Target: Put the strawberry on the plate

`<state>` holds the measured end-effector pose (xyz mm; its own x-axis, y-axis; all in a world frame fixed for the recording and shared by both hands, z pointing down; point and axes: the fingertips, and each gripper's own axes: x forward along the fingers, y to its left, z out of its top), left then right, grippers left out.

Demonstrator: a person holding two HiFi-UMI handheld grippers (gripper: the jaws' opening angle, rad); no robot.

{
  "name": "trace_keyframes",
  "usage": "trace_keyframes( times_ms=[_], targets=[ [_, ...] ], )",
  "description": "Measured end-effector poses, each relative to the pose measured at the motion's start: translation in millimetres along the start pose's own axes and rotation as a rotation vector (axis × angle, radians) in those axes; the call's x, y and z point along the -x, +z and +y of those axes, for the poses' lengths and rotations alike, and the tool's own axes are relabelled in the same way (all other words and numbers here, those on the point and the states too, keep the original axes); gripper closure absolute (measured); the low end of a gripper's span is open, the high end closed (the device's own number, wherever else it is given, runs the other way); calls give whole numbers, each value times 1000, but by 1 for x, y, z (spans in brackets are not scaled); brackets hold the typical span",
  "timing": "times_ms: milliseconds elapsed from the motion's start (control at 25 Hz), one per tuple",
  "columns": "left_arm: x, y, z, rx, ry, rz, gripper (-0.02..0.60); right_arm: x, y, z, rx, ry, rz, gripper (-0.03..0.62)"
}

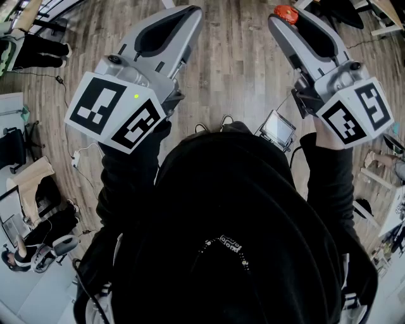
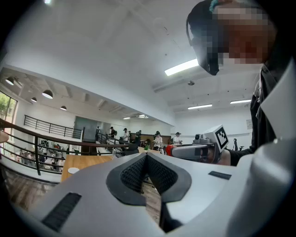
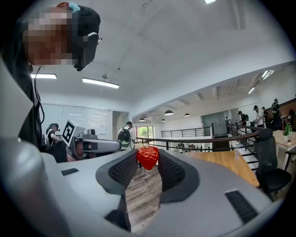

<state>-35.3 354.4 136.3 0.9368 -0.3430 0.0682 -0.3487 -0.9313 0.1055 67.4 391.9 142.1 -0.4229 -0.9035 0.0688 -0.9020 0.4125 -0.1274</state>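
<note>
At the top right of the head view, the grey two-jaw right gripper (image 1: 280, 19) carries the small red dimpled strawberry (image 1: 285, 13) at its very tip, so the fruit is already off any surface and well out in front of the person's dark-clothed body. Seen from the right gripper view, the strawberry (image 3: 148, 157) sits squeezed across its width between the two black ribbed pads (image 3: 124, 169), broad shoulder up and pointed end down, so its long axis runs crosswise to the reach of the jaws, with only plank floor (image 3: 141, 196) beneath. The matching grey left gripper (image 1: 188, 12), at the upper left of the head view, has its jaws brought together tip to tip with nothing between them, and stands well apart from the fruit. No plate is plainly in sight; a pale round disc (image 2: 73, 170) on the wooden tabletop (image 2: 85, 163), low at the left of the left gripper view, may be it, but is too small to tell. The right gripper alone would seem to have to carry the fruit over.
</note>
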Motion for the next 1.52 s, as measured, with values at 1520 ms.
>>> trace_keyframes(
  times_ms=[1520],
  targets=[
    [-101, 4, 1, 12, -138, 31, 577, 27, 21, -77, -15, -78, 0, 444]
  ],
)
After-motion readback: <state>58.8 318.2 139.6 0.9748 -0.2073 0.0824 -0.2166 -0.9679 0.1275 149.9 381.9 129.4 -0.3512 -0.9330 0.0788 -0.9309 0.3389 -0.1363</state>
